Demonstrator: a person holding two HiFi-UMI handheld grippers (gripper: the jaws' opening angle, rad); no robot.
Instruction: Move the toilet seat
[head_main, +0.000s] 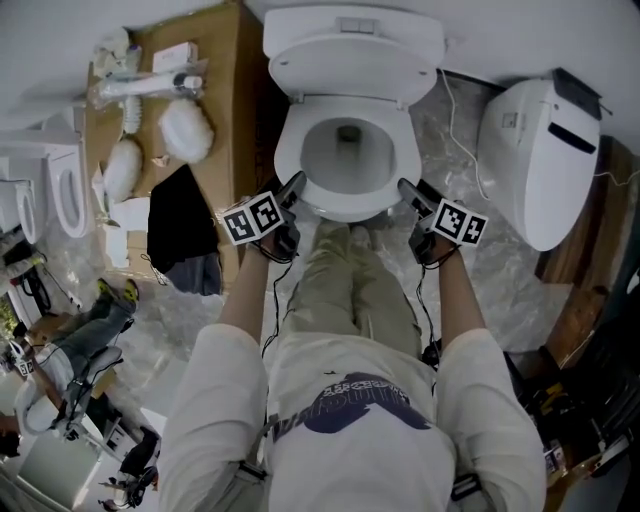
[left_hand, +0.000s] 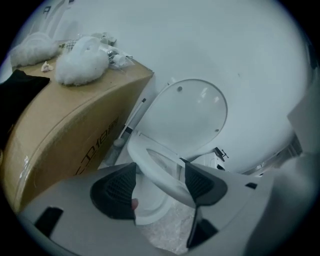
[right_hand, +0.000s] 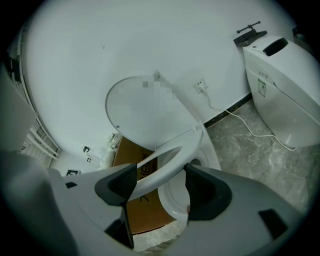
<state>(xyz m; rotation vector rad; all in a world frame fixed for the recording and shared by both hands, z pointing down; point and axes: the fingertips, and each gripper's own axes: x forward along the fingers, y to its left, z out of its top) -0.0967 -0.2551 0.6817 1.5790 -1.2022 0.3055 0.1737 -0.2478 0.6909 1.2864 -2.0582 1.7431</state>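
Head view: toilet seat (head_main: 400, 150) between left tool (head_main: 295, 184) and right tool (head_main: 406, 187).

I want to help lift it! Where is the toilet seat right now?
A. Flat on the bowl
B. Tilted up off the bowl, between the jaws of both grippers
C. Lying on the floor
B: the seat stands tilted above the bowl and runs between the jaws of the left gripper and the right gripper.
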